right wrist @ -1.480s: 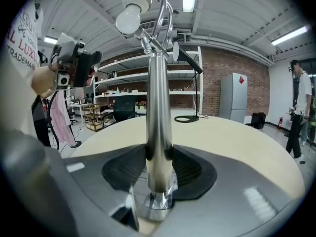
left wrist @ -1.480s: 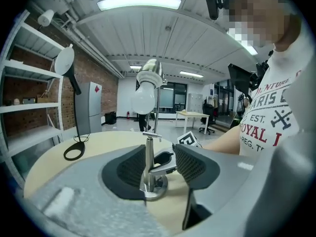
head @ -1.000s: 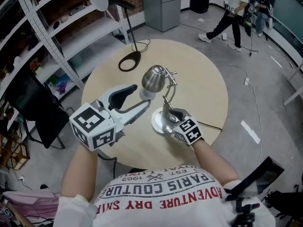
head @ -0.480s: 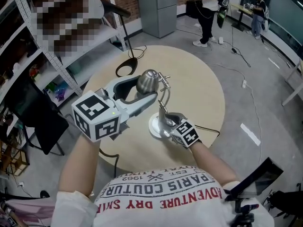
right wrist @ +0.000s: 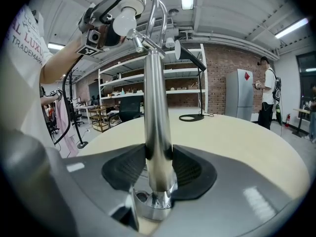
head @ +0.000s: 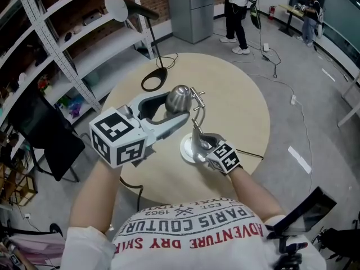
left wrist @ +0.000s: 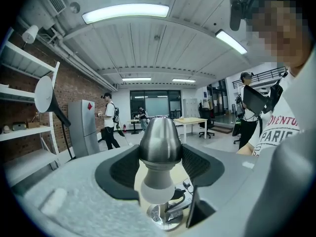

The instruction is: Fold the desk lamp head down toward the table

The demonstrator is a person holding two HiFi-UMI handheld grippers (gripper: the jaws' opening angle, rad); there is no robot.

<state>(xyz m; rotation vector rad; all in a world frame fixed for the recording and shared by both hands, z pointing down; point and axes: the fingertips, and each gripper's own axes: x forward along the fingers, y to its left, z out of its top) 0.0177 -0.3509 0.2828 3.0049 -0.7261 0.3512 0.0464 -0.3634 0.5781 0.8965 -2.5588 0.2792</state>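
The big round table (head: pixel 242 94) fills the middle of the head view. The desk lamp (head: pixel 195 122) stands on it, just below the middle of the frame.

I am at the step where I catch the lamp head (head: pixel 179 97) so I can tip it down. My left gripper (head: pixel 179 107) is wide open. Its jaws have just been opening, and the lamp head sits between them. The pads are just beside its sides, and I cannot see them squeezing it. My right gripper (right wrist: pixel 159 168) is closed tight on the lamp pole (right wrist: pixel 157 107), low down, just above the base (head: pixel 185 149).

To do this well, I think the right one should hold hard so the lamp does not slide or fall over. The left one should close softly on the fat metal part, not on the bulb (left wrist: pixel 157 194). The metal looks smooth and could slip out. Then I would swing the head down slowly around the little joint (head: pixel 198 96) at the top, not yank it.

The lamp is shiny silver. Its head looks like a bell, with the white bulb poking out below. The thin pole goes straight up from the round base and bends over at the top.
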